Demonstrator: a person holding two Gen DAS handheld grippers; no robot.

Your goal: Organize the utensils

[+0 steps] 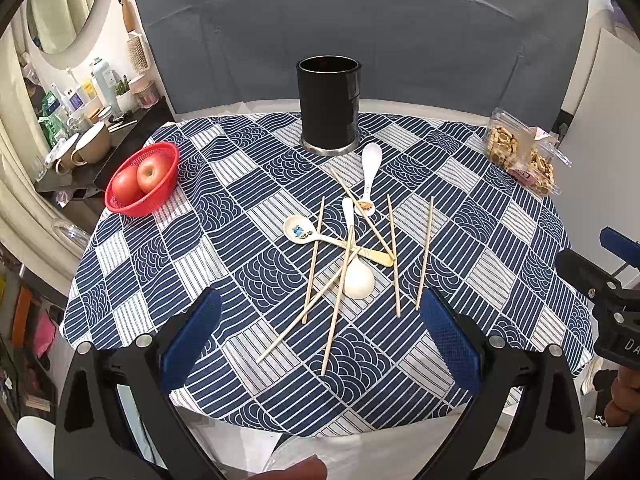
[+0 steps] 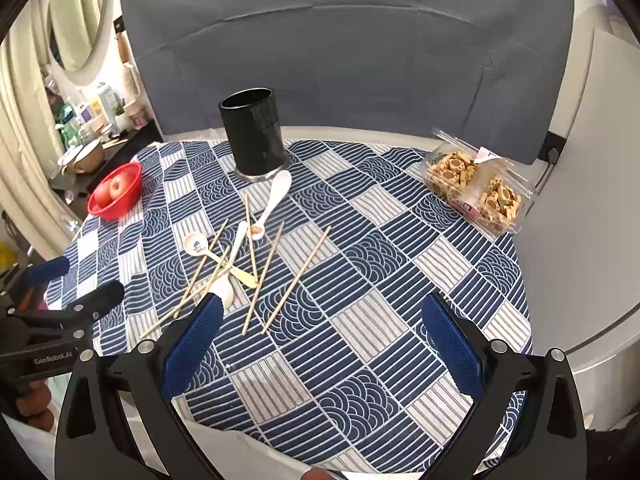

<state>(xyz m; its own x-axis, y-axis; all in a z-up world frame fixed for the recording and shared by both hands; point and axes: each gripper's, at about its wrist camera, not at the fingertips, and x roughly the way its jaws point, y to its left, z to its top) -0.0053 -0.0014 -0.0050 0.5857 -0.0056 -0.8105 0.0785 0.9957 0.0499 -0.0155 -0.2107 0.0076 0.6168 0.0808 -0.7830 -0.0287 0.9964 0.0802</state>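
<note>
Overlapping chopsticks point(image 1: 344, 268) hiding spoon handles point(image 1: 349, 216), left gripper point(image 1: 320, 312) blocking table edge point(image 1: 224, 408)

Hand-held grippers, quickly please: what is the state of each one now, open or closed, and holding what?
Left hand-held gripper: open, holding nothing.
Right hand-held gripper: open, holding nothing.

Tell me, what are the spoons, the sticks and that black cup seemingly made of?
Spoons: glossy white, probably glazed ceramic, possibly melamine; two carry printed pictures. Chopsticks: pale matte tan, likely bamboo or wood. Black holder: shiny dark wall with reflections, plastic or glazed, and a silvery, metal-looking base ring.
</note>
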